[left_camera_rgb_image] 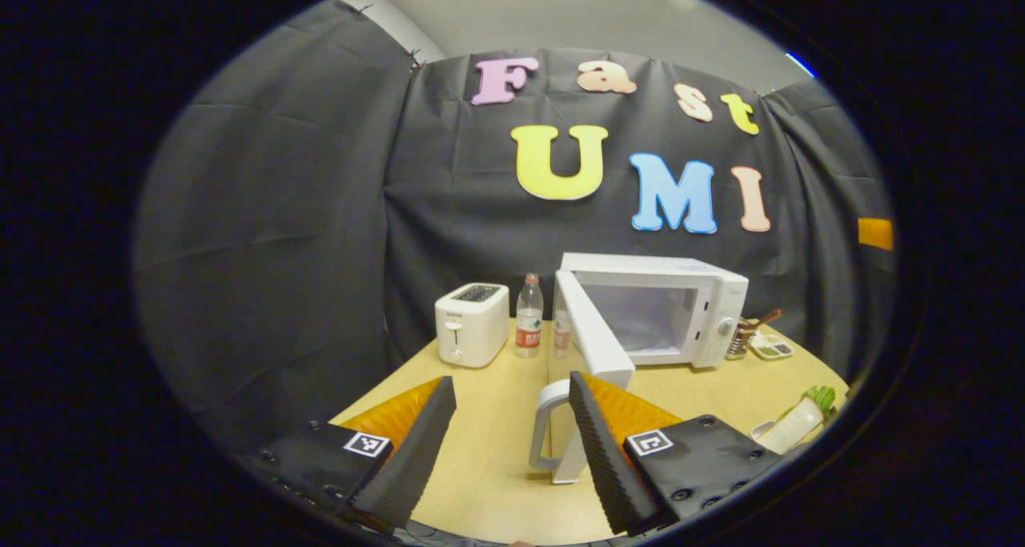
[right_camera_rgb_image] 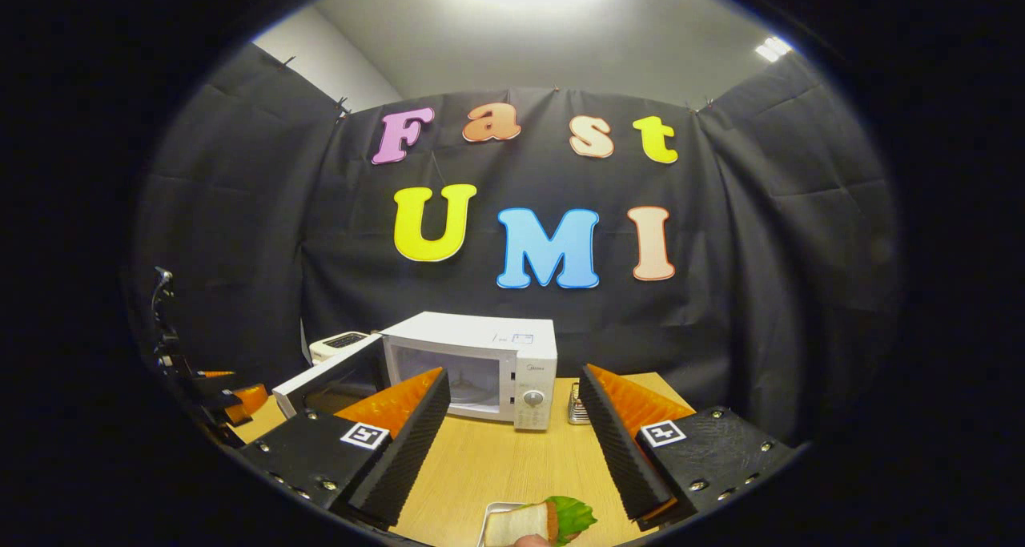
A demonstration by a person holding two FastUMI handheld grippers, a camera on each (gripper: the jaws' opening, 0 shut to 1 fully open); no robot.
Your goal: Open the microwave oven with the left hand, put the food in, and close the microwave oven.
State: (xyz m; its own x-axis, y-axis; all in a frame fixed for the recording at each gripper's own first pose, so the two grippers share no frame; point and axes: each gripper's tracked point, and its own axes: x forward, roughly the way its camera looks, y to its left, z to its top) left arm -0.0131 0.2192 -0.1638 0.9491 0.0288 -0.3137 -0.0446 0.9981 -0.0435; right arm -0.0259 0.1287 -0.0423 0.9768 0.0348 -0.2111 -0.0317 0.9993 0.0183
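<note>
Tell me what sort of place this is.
Probably a mock kitchen counter set up in a recording booth: a microwave with its door open, a toaster and a water bottle stand on a wooden table backed by black cloth.

Glossy white plastic microwave (left_camera_rgb_image: pixel 653 311), smooth pale wood table (left_camera_rgb_image: pixel 488 467), clear plastic bottle (left_camera_rgb_image: pixel 528 317)

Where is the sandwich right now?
The sandwich lies on a small tray on the wooden table, low in the right gripper view, below the open right gripper, in front of the microwave.
</note>
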